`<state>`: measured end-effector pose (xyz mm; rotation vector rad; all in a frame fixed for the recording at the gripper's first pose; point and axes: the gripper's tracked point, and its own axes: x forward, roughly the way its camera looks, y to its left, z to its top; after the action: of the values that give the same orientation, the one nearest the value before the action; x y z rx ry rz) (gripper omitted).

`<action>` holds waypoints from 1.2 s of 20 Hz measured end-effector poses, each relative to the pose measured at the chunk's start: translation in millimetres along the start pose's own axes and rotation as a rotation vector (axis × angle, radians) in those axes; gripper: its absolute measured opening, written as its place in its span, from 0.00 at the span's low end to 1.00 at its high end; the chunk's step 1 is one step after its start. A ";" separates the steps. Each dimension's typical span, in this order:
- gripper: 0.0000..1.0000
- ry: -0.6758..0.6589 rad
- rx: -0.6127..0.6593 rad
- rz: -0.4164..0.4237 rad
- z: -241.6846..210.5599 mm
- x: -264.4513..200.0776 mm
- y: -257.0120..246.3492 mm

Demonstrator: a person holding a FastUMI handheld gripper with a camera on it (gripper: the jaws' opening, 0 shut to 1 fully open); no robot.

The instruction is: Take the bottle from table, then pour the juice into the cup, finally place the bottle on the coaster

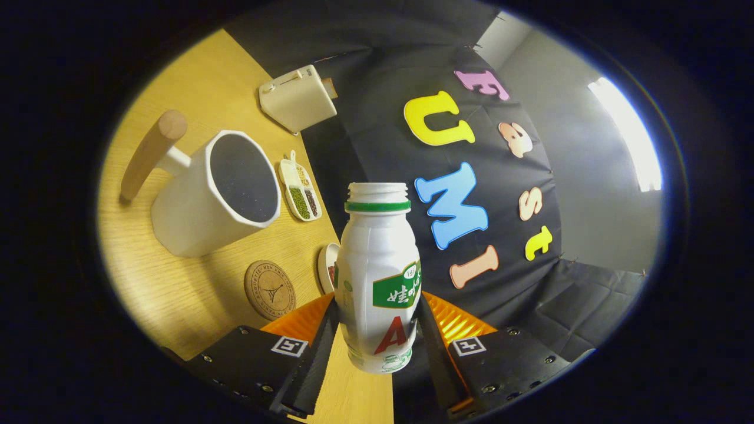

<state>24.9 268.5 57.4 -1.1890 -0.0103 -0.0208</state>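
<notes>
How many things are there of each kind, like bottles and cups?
Bottle, clamped between the gripper fingers: 1
Cup: 1
Coaster: 1
Toaster: 1
Small dishes: 2, one with compartments, one behind the bottle
Total: 6

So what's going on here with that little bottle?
A hand-held two-finger gripper is clamped on a small white plastic bottle with a green neck ring, cap off, lifted off the wooden table. The view is tilted. Beyond the fingers, a large white cup with a wooden handle stands on the table, and a round cork coaster lies just in front of it. No juice is leaving the bottle.
</notes>
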 end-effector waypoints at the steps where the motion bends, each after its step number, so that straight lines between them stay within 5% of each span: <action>1: 0.74 -0.002 -0.022 -0.004 1.4 1.1 -0.6; 24: 0.74 -0.063 -0.322 -0.106 12.9 3.1 -8.0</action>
<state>27.9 277.5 69.6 -1.5097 -0.1292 -0.0809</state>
